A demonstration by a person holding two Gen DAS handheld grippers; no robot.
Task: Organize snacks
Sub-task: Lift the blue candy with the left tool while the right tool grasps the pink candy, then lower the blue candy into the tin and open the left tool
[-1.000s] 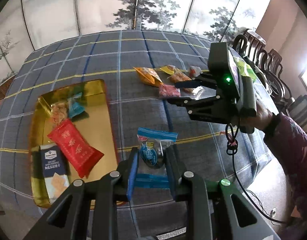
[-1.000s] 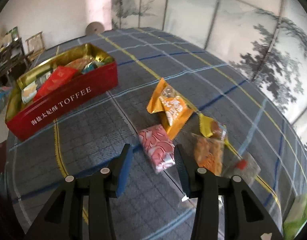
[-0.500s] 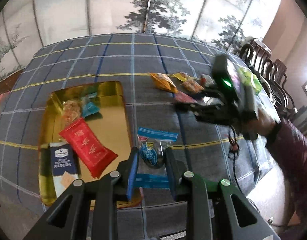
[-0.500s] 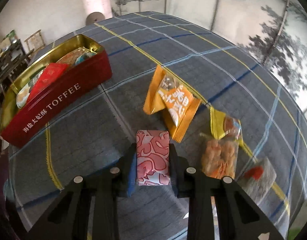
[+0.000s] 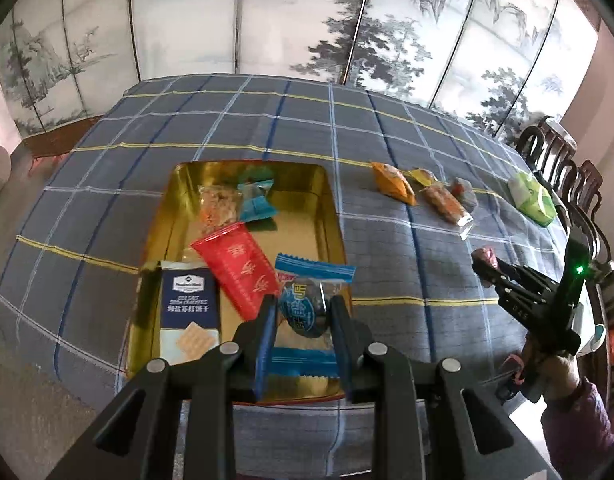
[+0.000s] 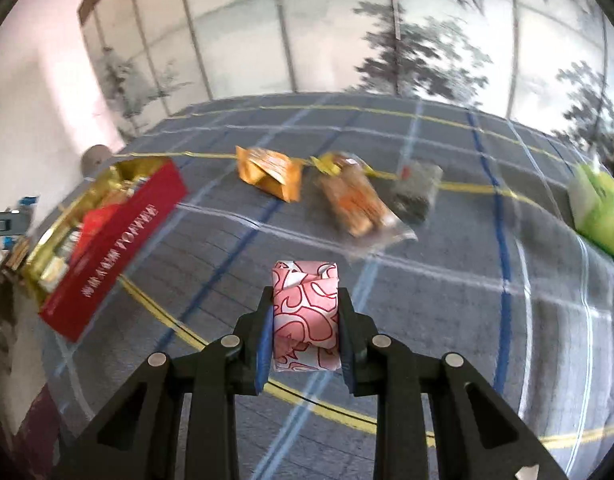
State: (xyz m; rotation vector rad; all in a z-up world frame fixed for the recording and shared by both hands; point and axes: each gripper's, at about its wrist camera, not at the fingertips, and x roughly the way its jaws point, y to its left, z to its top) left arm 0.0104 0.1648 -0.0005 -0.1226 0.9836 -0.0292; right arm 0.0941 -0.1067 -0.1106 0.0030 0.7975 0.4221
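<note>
1. Left gripper clamped on the blue-wrapped snack, hanging just above the near end of the gold-lined toffee tin. Best lowered until the wrapper is inside the rim before the pads are let go, so the packet drops flat and does not catch the edge.
2. Aim for the bare gold floor at the near right corner, beside the red packet and clear of the soda cracker pack; no stacking needed.
3. Right gripper pinched tight on the pink patterned snack, held off the checked tablecloth, with the tin well to the left in that view. Keep the squeeze as it is while carrying; the wrapper looks soft and could twist out.
4. Wait for the left tool to clear the tin before bringing the pink snack over, to avoid a clash above the opening.
5. Left on the cloth: orange packet, clear pouch of orange pieces, small grey packet.
</note>
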